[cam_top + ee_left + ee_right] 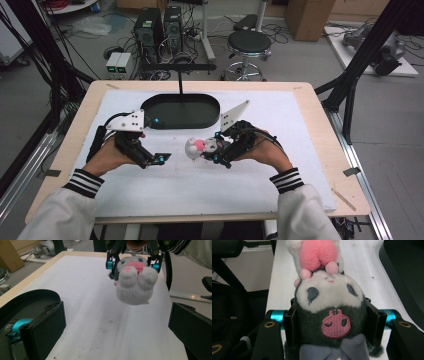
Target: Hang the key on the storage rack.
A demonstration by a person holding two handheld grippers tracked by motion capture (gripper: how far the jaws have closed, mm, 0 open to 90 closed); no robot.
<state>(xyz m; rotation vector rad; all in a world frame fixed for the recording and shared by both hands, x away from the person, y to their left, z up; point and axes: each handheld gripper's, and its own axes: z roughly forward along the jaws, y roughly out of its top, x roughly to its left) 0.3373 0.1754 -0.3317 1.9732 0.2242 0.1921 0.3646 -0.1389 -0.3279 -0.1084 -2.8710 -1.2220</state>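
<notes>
white mat [250,190] below right hand-held gripper [212,152] clamping plush toy [199,147], apparently lifted.

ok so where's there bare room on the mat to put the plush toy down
Free: the white mat to the right of the right tongs, and the near strip along the table's front edge. Also the gap between the left tongs and the plush toy. Crowded: the far middle, taken by the black tray.

No readable text, label, brand or number anywhere; plush toy [329,312] bears only embroidered pink skull emblem.
</notes>
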